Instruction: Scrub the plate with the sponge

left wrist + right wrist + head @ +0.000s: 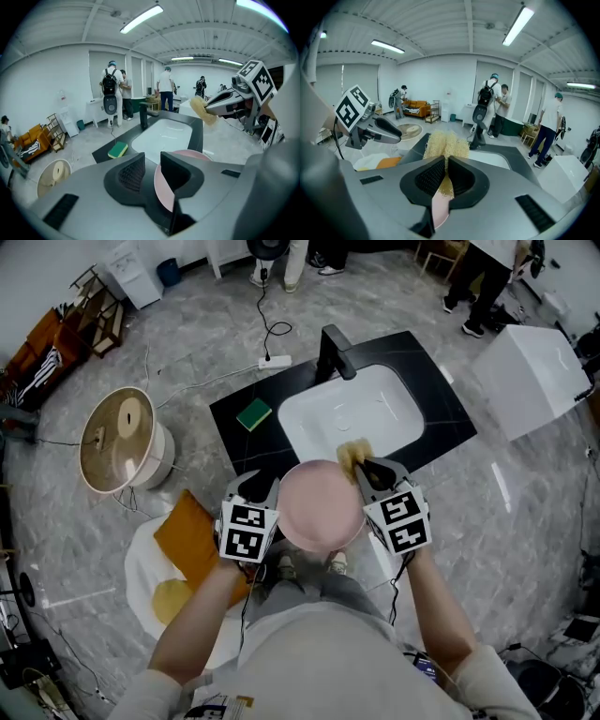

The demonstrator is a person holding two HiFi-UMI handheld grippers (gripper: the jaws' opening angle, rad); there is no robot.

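Over a white sink [375, 404], my right gripper [446, 174] pinched sponge [446, 143] and plate [319, 504] rim; my left gripper [152, 159] gaped, so the plate could slip.

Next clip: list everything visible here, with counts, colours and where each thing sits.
plate: one, pink, between the two claws, near side of the sink
yellow sponge: one, pale yellow, at the plate's right rim
green sponge: one, green, on the counter left of the sink
sink: one, white, set in the counter
counter: one, black
faucet: one, black, behind the sink
power strip: one, white, floor beyond the counter
round container: one, white with tan top, floor at left
box: one, white, at right
bystanders: at least four, far side of room
left claw: one, grey, jaws apart at the plate's left rim
right claw: one, grey, shut on the yellow sponge
forearms: two, behind the claws
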